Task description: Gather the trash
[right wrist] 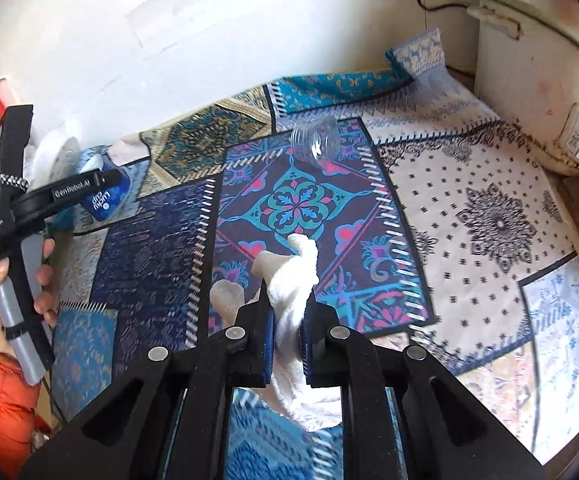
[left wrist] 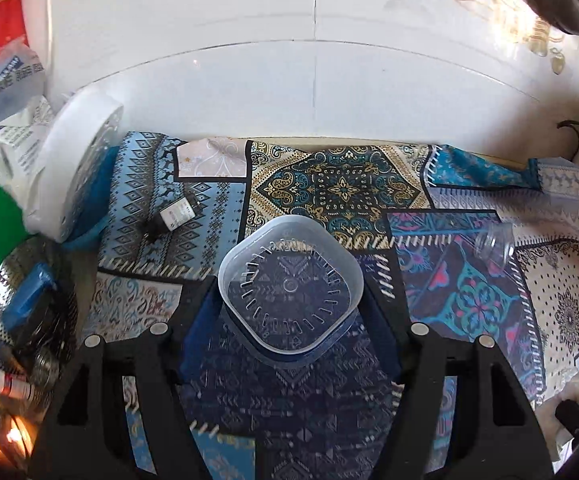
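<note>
Left gripper point(left wrist: 289, 304) grasps a clear square plastic container point(left wrist: 290, 286) between its black fingers, held over the patterned blue patchwork tablecloth point(left wrist: 337, 188). Right gripper point(right wrist: 285, 320) is clenched on a crumpled white tissue wad point(right wrist: 295, 280) sticking out past the pads. A clear plastic cup point(right wrist: 316, 142) lies tipped on its side on the cloth, far from the right gripper. A small dark bottle point(left wrist: 173, 216) lies on the cloth at far left, near a white plastic bag point(left wrist: 69, 168). A hand point(right wrist: 5, 280) grips the left gripper's handle.
</note>
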`<action>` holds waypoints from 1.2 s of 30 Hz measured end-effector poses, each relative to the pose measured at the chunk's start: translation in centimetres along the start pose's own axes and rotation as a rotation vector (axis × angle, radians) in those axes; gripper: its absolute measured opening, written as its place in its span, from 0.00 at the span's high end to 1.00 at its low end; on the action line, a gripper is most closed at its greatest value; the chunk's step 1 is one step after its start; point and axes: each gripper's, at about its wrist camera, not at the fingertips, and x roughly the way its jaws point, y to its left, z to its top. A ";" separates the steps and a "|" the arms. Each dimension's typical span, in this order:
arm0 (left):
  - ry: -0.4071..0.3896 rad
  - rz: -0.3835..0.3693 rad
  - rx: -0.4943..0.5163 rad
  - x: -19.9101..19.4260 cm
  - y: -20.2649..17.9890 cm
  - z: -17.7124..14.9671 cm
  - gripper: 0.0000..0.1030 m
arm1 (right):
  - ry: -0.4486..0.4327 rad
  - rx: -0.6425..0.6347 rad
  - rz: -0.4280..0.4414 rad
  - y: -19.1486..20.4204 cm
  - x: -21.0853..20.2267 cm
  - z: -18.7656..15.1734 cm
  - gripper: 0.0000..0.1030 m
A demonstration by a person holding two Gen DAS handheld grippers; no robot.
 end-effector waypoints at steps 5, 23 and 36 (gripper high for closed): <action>-0.037 0.053 -0.046 -6.2 -2.1 -4.5 0.34 | -0.016 -0.064 0.047 -2.0 -4.4 -1.5 0.90; -0.094 0.018 -0.088 -22.8 -2.9 -18.4 0.34 | -0.107 -0.120 0.092 -2.4 -14.8 -9.4 0.90; -0.019 -0.099 -0.001 -28.2 0.5 -31.9 0.34 | -0.123 -0.096 0.009 2.4 -19.1 -20.2 0.90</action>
